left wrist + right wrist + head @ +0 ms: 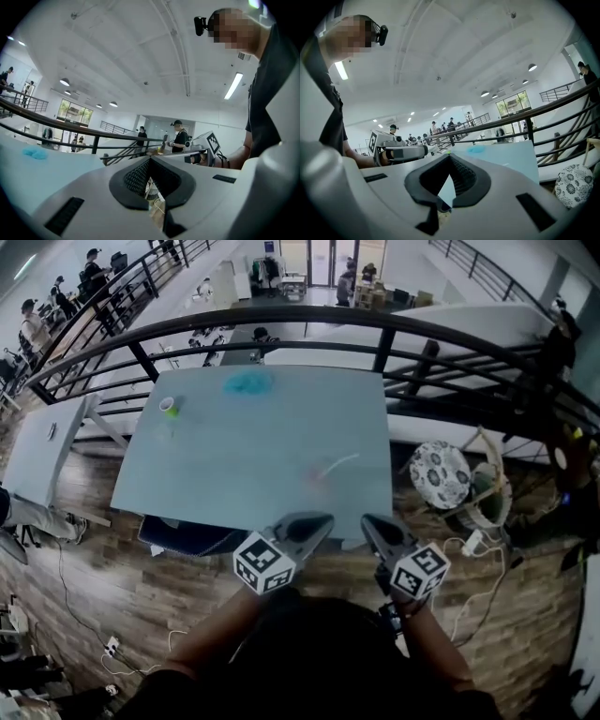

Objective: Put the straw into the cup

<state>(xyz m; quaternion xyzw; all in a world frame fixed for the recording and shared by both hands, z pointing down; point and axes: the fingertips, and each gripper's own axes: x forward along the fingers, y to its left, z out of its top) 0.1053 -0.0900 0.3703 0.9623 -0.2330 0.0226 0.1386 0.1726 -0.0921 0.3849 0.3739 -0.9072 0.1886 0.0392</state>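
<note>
A white straw (339, 464) lies flat on the counter (234, 451), well right of the cup (169, 407). Its long axis is diagonal, far end angled away from the cup. The left hand-held gripper (322, 518) and right hand-held gripper (368, 519) are both closed and empty.

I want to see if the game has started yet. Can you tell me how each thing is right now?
left gripper: shut, empty.
right gripper: shut, empty.
straw: lying flat on the table, not in the cup.
cup: looks upright, far left on the table, no straw in it.
blue cloth: crumpled, at the table's far edge.
</note>
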